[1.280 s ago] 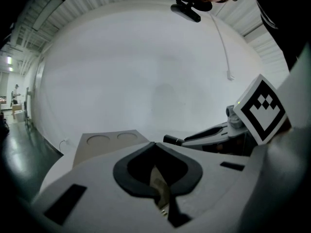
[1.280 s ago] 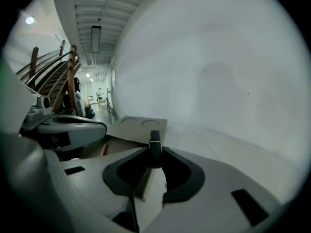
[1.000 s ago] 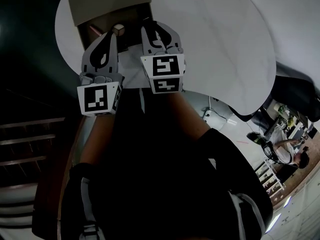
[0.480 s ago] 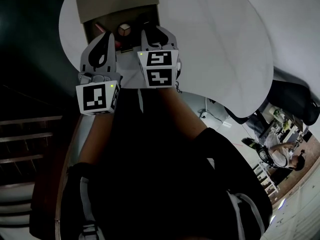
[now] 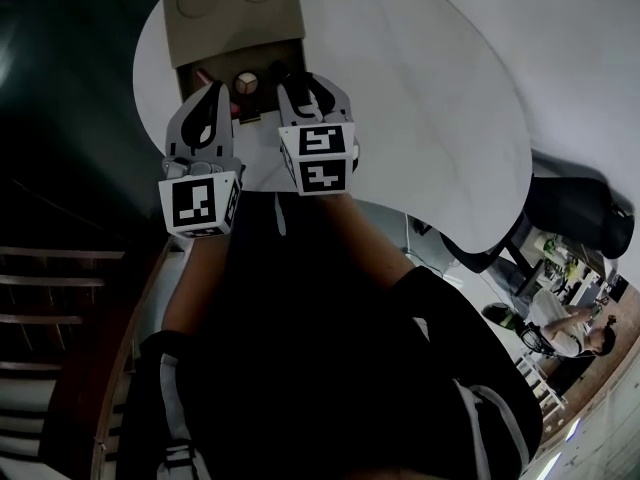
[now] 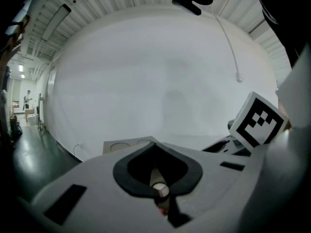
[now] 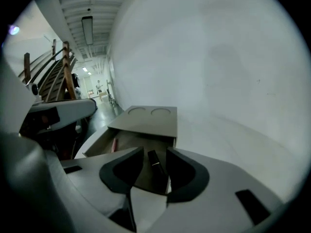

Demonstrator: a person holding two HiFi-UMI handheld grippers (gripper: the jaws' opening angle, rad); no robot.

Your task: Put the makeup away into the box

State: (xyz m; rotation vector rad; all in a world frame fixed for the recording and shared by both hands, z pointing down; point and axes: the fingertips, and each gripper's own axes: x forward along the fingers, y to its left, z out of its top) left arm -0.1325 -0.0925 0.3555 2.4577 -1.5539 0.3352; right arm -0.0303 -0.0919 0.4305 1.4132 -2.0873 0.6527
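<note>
Nearest, the person's two forearms reach out over the near edge of the white table [image 5: 430, 108], each carrying a hand-held gripper with a marker cube. The left hand-held gripper [image 5: 216, 89] has its jaws pressed together at the tips; through the opening behind them its own view shows a pale-ended tube [image 6: 159, 190], which the head view places in the drawer [image 5: 262, 86], just right of that gripper's tip. Whether the pads touch it cannot be told. The right hand-held gripper [image 7: 154, 152] stands spread, its jaws having just been opening. A dark tube [image 7: 155, 165] lies in the drawer in the gap between them, with neither pad pressing on it. A pink stick [image 7: 115, 144] rests along the drawer's left side. The drawer is pulled out toward the person from the tan box [image 5: 235, 18], whose top bears two round recesses. Beyond the box the table runs on, far and right.
</note>
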